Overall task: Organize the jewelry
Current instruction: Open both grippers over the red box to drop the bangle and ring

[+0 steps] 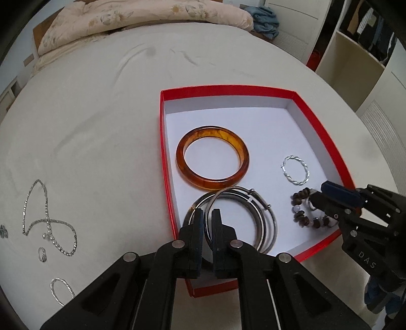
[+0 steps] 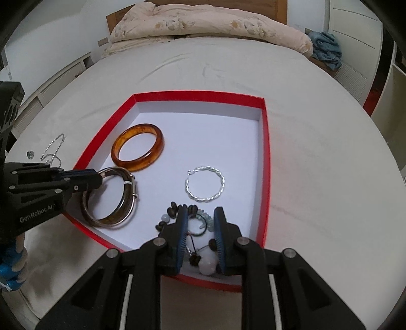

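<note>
A red box (image 1: 322,127) (image 2: 266,162) with a white floor lies on the bed. In it are an amber bangle (image 1: 212,160) (image 2: 138,150), a dark silver-rimmed bangle (image 1: 264,218) (image 2: 111,200), a twisted silver ring (image 1: 295,169) (image 2: 205,186) and a wooden bead bracelet (image 1: 299,208) (image 2: 175,210). My left gripper (image 1: 208,215) (image 2: 97,180) is shut on the dark bangle's rim. My right gripper (image 2: 200,215) (image 1: 317,193) is open, its fingers astride the bead bracelet. A silver chain necklace (image 1: 48,220) (image 2: 52,149) lies left of the box.
On the sheet left of the box lie a small ring (image 1: 41,253), a twisted silver hoop (image 1: 61,292) and a small stud (image 1: 3,231). A folded quilt (image 2: 208,22) and blue cloth (image 2: 326,48) lie at the far end. Shelves (image 1: 355,50) stand right.
</note>
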The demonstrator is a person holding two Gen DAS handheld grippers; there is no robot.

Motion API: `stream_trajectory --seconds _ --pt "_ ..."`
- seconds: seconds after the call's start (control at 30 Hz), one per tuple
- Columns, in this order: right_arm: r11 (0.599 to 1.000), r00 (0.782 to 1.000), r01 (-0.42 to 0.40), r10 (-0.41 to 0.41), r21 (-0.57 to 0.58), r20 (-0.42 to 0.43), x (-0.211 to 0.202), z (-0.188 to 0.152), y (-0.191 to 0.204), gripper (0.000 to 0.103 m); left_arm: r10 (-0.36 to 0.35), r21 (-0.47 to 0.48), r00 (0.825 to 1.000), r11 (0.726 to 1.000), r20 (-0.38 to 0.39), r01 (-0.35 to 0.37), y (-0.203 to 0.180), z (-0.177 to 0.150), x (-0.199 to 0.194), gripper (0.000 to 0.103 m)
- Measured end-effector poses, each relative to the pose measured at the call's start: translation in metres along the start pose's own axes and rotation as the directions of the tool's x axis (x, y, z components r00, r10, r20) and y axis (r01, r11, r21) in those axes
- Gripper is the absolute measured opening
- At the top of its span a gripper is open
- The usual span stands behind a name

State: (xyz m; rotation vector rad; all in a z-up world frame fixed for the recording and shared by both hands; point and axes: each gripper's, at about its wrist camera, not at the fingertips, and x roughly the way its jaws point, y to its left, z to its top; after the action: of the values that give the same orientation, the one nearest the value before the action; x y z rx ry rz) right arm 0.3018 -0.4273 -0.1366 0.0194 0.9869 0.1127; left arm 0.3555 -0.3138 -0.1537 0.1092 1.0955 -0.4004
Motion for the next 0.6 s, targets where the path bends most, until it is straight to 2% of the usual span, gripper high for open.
stream_trajectory --seconds 0.17,0.4,0.6 --pt "1.000 1.000 0.016 -0.016 0.019 0.011 -0.016 -0.003 0.000 0.020 -0.018 -0.012 0.998 1.000 0.054 0.019 0.001 -0.003 -0.028 0.034" --pt "0.998 0.997 0.025 -0.029 0.060 0.070 -0.068 -0.005 0.010 0.020 -0.015 -0.036 0.991 0.999 0.133 0.019 0.018 -0.021 -0.088 0.035" --pt "0.999 0.992 -0.017 0.011 0.050 0.126 -0.114 -0.011 0.047 0.020 0.071 -0.051 0.985 0.997 0.157 -0.064 0.047 -0.057 -0.141 0.035"
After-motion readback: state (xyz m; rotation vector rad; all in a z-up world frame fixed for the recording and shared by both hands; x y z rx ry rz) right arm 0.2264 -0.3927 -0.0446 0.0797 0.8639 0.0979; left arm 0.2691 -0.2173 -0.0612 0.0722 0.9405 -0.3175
